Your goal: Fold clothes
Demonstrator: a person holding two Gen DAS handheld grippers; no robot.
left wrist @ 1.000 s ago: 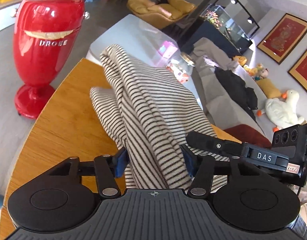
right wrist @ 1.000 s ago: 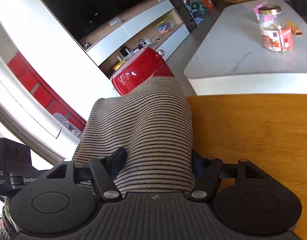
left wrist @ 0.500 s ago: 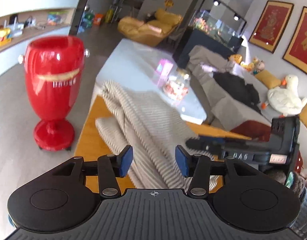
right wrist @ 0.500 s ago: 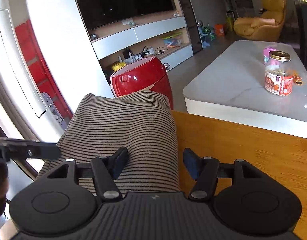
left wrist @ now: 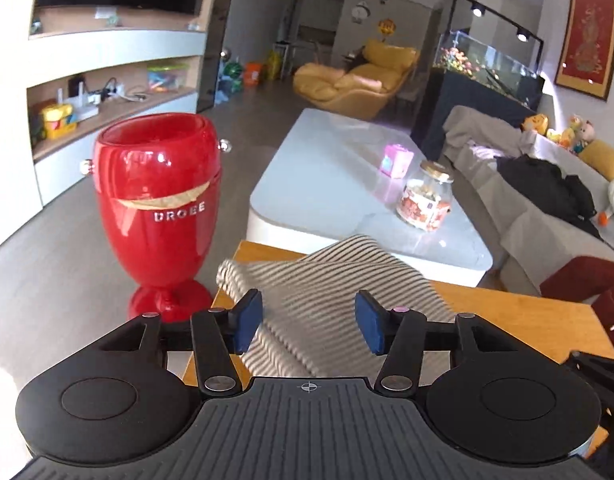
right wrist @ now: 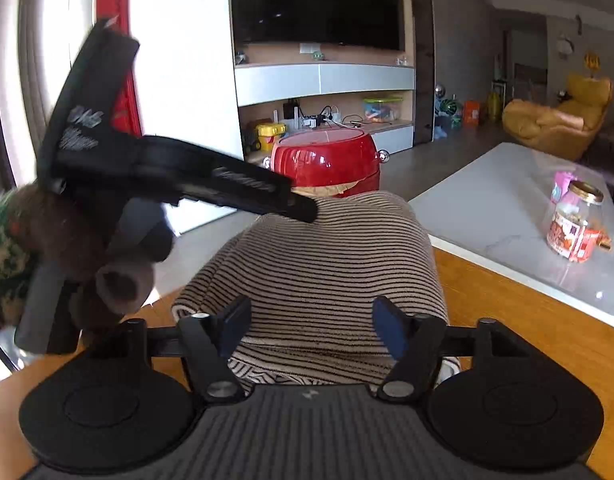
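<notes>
Left gripper (left wrist: 309, 322): blue-padded fingers (left wrist: 247, 320) spread wide, holding nothing. The cream and dark striped knit garment (left wrist: 331, 292) lies below and beyond them, apart from both pads.

Right gripper (right wrist: 311, 330): fingers (right wrist: 389, 332) likewise parted, with the striped garment (right wrist: 327, 276) lying between them; whether the pads touch the cloth cannot be told.

Garment: folded into a rounded bundle resting on the orange-brown wooden counter (right wrist: 519, 320), near its far edge.

The left gripper body appears blurred at the left of the right wrist view, held in a brown fuzzy glove (right wrist: 67, 248) above the counter's left edge.

Surroundings: glossy red goblet-shaped vase (left wrist: 159, 208) standing on the floor just beyond the counter's far left corner; white marble coffee table (left wrist: 347, 196) beyond the far edge, carrying a gold-lidded glass jar (left wrist: 425, 196).
</notes>
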